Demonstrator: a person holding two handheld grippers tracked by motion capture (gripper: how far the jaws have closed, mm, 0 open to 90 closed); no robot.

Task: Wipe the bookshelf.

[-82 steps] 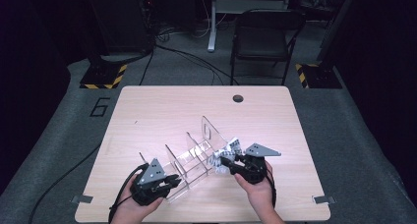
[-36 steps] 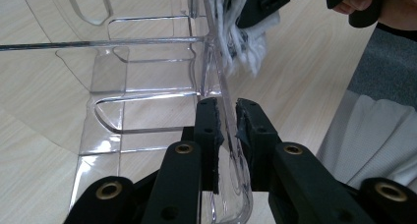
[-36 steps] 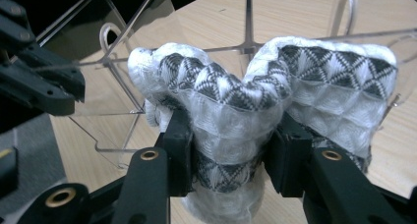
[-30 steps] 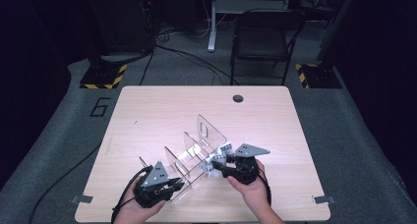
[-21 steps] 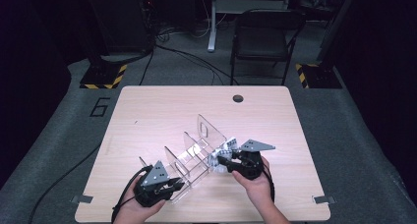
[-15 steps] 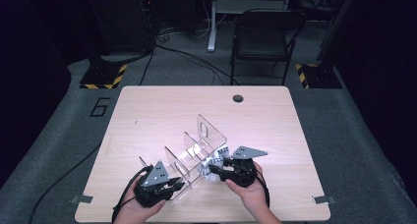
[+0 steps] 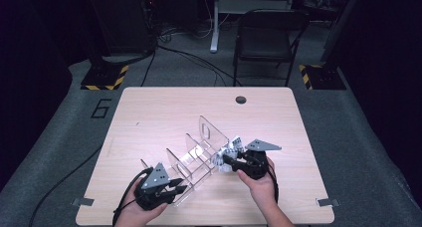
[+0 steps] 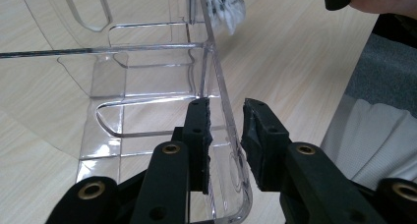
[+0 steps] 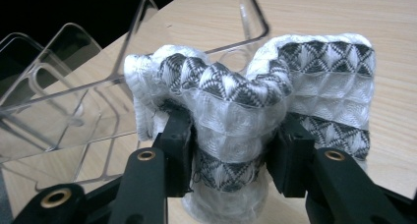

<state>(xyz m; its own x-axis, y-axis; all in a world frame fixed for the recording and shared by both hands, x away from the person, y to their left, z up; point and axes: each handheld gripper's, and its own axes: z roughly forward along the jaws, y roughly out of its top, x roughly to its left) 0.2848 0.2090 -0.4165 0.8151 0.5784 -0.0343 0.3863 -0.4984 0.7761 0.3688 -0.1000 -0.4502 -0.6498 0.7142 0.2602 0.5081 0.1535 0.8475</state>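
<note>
Item: clear acrylic divider rack (image 7: 194,160), lying slantwise on the wooden table (image 7: 149,112), several upright partitions, near end toward my left hand.

Item: my left gripper (image 8: 227,130). Its jaws have just been opening; in the left gripper view the rack's side wall (image 8: 221,101) stands between the two pads, with a visible gap on the right pad's side, so I no longer clamp it. A second ago this hand sat at the same near end of the rack, and it has not shifted (only the grip has gone slack).

Item: my right gripper (image 9: 231,135). Its jaws have likewise been easing apart a little, yet both pads press into a folded white cloth with grey-black diamond pattern (image 9: 246,96), so the bundle remains pinched. In the high view the cloth (image 7: 225,155) sits just beside the rack's far compartments, at the right flank; compared with the earlier pictures, hand and cloth have crept closer against it.

Assessment: steadying appears finished, and the cloth seems about to be slotted between two partitions. With the rack unheld, a sideways push could slide it.
</note>
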